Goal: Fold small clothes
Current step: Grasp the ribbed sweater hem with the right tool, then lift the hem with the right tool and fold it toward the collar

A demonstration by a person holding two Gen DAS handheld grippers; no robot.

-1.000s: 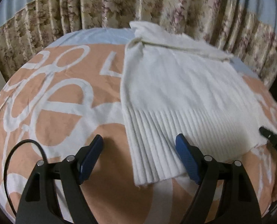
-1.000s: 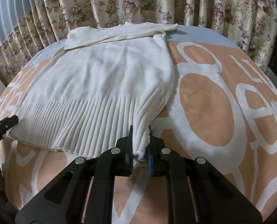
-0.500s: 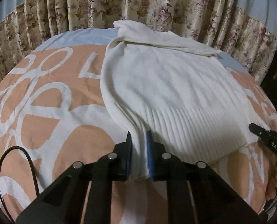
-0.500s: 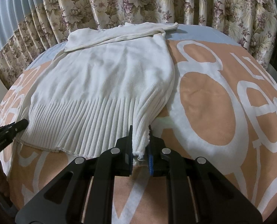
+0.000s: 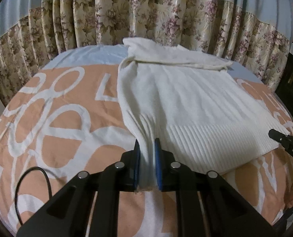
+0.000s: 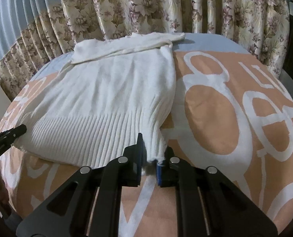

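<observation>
A white knit sweater [image 5: 186, 98] lies flat on the bed, ribbed hem toward me, its sleeves folded across the far end. My left gripper [image 5: 147, 144] is shut on the hem's left corner, which is lifted and bunched between the blue pads. In the right wrist view the same sweater [image 6: 110, 90] spreads to the left, and my right gripper [image 6: 151, 150] is shut on the hem's right corner. Each gripper's tip shows in the other's view: the right gripper [image 5: 284, 142] at the right edge, the left gripper [image 6: 10, 134] at the left edge.
The bed cover [image 5: 57, 118] is peach with large white letters, with a pale blue band at the far end. Floral curtains [image 5: 146, 15] hang close behind the bed. A black cable [image 5: 33, 171] loops by the left gripper. A dark cabinet [image 5: 292, 83] stands at right.
The left gripper closed on the hem's left corner and has raised it a little, pulling the cloth into folds. The right gripper kept its hold and stayed in place.
</observation>
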